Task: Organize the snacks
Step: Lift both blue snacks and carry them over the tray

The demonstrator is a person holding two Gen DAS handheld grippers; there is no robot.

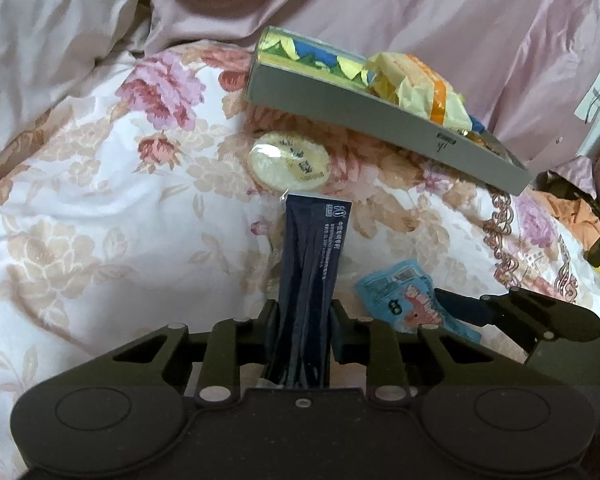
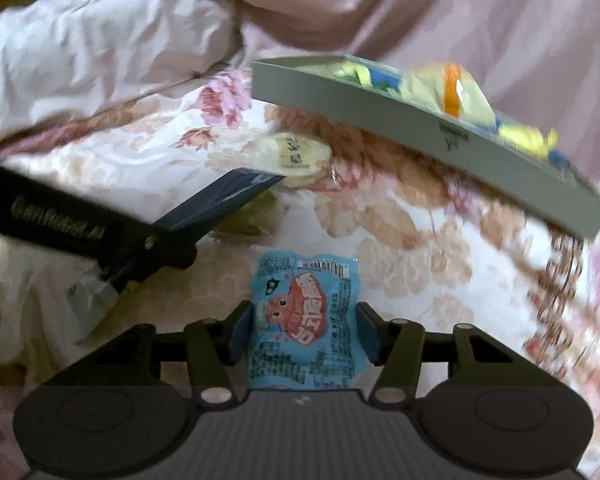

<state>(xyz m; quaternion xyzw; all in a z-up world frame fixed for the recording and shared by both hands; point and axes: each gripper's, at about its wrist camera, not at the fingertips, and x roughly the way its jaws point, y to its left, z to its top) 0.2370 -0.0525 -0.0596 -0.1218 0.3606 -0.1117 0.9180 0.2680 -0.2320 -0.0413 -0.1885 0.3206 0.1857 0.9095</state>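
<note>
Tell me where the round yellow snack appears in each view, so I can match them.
Left wrist view: round yellow snack lies on the floral quilt at centre, just beyond the dark blue packet's tip.
Right wrist view, upper centre, beyond the same packet.
Shared landmark: the grey box just above it.

A: Light is dim and soft; the grey tray (image 1: 380, 120) casts a shadow on the floral quilt (image 1: 80, 200) below it.

B: A glare spot sits on the round snack (image 1: 288, 160). The right wrist view is motion-blurred toward its right edge; both frames bend, with dark corners.
</note>
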